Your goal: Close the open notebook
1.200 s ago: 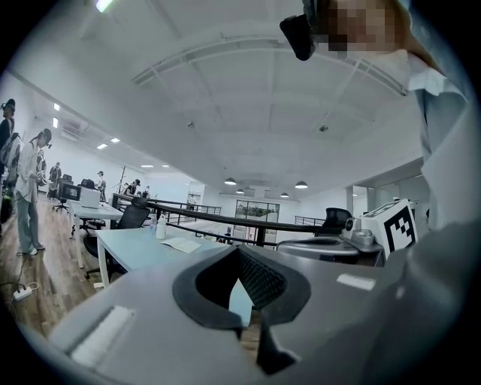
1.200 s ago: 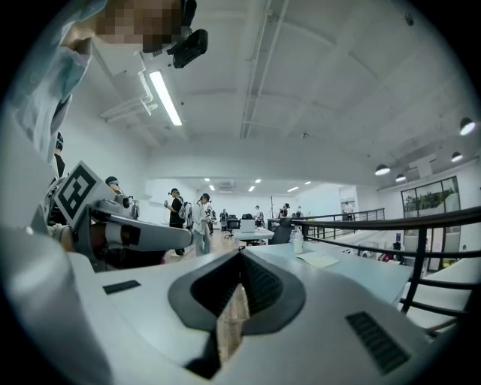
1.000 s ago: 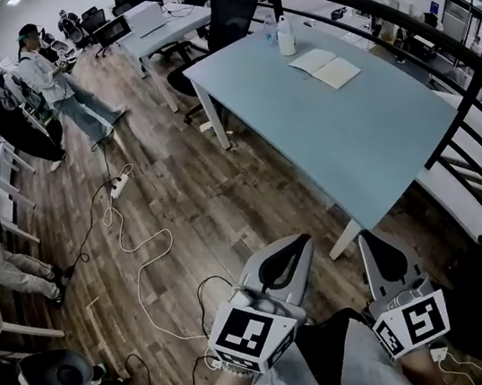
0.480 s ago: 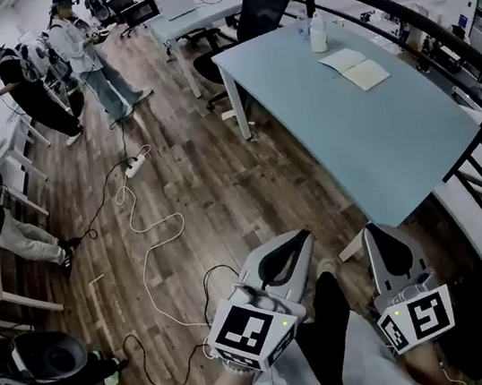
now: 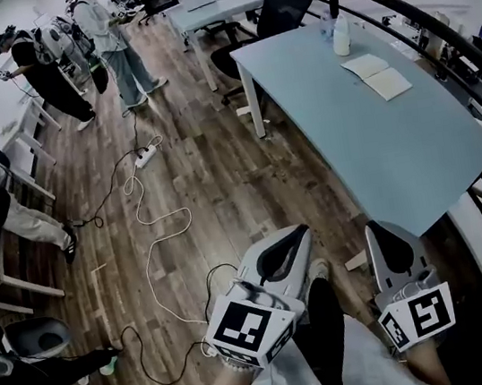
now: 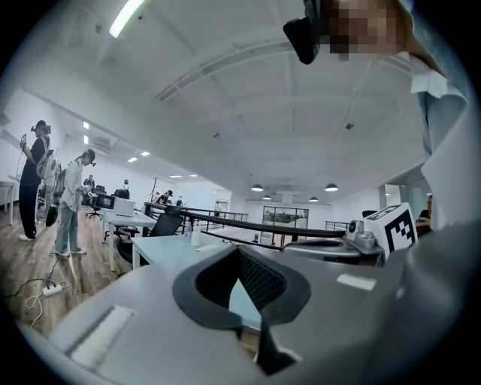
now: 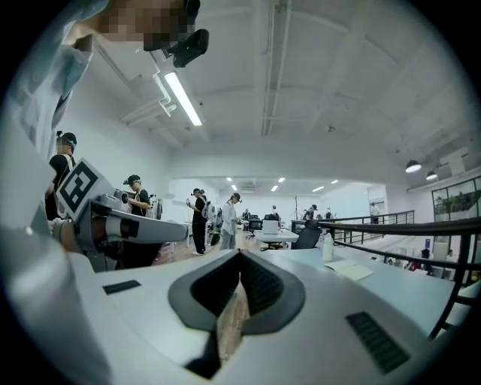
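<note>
The open notebook (image 5: 378, 75) lies flat with pale pages near the far end of the light blue table (image 5: 380, 151), beside a white bottle (image 5: 341, 35). It also shows small in the right gripper view, the notebook (image 7: 350, 270) next to the bottle (image 7: 327, 247). Both grippers are held low, close to the person's body, over the wood floor and well short of the table. My left gripper (image 5: 297, 240) (image 6: 239, 253) is shut and empty. My right gripper (image 5: 380, 232) (image 7: 240, 256) is also shut with nothing in it, near the table's near corner.
White cables and a power strip (image 5: 146, 155) trail over the floor at left. A black office chair (image 5: 272, 19) stands at the table's far end. A black railing (image 5: 433, 30) runs along the right. Several people (image 5: 112, 35) stand and sit at far left by other desks.
The view has swung: the table and notebook have slid toward the right of the head view and the people at left have come further in. Both grippers stay shut and low.
</note>
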A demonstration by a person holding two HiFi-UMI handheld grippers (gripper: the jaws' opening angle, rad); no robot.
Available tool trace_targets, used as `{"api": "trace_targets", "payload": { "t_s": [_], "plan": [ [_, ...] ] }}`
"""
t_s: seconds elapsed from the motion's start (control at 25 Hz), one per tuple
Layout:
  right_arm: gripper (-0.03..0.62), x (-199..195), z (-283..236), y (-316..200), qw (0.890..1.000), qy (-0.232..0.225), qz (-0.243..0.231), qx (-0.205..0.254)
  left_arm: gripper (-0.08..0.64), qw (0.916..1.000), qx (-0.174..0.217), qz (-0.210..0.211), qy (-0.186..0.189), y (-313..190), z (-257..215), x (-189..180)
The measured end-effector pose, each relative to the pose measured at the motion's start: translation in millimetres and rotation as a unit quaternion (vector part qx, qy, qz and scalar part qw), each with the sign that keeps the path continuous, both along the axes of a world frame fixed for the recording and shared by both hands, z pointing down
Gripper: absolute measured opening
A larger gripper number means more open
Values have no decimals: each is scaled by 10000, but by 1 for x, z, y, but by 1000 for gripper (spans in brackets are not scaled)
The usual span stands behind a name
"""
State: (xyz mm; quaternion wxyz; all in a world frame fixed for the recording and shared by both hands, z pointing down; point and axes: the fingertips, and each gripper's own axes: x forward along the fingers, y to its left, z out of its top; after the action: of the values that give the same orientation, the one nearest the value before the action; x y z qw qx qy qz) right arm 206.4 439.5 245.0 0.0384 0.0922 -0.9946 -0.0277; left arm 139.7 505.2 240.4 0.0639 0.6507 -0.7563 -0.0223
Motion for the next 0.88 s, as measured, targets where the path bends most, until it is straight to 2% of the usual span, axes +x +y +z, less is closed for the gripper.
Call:
{"api": "trace_targets", "payload": {
  "t_s": [0.44,0.64,0.88],
  "plan": [
    [2,-74,3,-59,9992,48,-387,-59,3,9991,-80,-428,16,-53,1,-67],
    [2,-110,2,-96,9987,59,-496,-81,3,9987,-205,-456,91,-90,0,-95],
    [2,-146,4,-140,9985,58,-545,-77,3,9984,-221,-524,-14,-129,2,-131]
  ]
}}
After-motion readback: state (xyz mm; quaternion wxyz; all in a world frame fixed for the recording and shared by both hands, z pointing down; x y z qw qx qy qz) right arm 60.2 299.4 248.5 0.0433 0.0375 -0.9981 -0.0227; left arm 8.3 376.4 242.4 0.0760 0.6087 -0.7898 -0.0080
